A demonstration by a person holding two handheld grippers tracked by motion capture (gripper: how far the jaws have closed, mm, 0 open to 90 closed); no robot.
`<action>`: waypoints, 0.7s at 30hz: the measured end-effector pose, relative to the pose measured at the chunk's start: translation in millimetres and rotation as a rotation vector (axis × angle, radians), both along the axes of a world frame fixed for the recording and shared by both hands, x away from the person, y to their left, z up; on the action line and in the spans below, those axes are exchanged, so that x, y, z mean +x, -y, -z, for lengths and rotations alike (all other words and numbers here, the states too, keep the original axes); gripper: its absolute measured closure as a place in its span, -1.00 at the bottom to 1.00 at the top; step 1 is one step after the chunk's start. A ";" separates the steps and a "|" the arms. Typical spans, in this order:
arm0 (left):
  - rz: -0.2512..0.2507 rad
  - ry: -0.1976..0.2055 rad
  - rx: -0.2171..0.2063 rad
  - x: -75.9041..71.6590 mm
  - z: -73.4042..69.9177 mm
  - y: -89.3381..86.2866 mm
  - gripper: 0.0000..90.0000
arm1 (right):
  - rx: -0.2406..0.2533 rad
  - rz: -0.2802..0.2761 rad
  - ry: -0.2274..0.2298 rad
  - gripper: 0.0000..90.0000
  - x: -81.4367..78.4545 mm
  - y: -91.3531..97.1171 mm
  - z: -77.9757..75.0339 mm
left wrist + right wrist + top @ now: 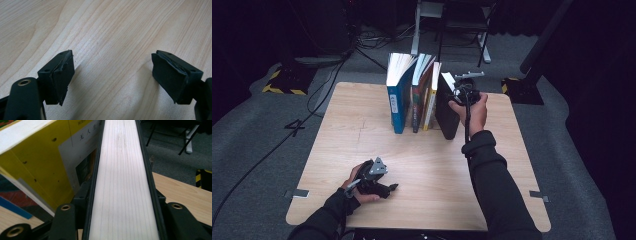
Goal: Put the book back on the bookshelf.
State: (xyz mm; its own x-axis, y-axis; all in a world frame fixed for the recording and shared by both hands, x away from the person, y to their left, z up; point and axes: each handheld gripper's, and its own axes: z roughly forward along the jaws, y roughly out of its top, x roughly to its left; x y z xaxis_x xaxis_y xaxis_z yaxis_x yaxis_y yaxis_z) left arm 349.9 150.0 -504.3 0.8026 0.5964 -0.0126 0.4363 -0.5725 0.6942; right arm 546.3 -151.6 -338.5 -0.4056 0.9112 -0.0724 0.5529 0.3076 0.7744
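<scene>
Black-covered and thick, the book [447, 112] at the right end of the row stands upright on the wooden table [362, 140], and the right gripper [455, 90] comes at it from above, a jaw down each cover. In the right gripper view the book's white page edge [122, 185] runs straight out between the two jaws, which sit against the covers, so it looks clamped. Just beside it leans a yellow book [45, 162], then a brown-spined one [417, 107] and a blue one [398, 102]. Near the table's front edge, the left gripper [393, 188] rests well apart from the books, its pads [61, 80] spread wide over bare wood, holding nothing.
</scene>
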 end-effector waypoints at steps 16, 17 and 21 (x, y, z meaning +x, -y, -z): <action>-0.001 0.000 0.000 0.0 0.0 0.0 -0.59 | -0.025 -0.036 -0.099 -0.04 15.5 -0.8 -0.1; -0.001 0.000 0.000 0.0 0.0 0.0 -0.59 | -0.038 -0.036 -0.094 0.00 15.2 -2.1 -0.3; -0.001 0.000 0.000 -0.1 0.0 0.0 -0.59 | -0.061 -0.020 -0.074 0.14 14.0 -3.2 -3.1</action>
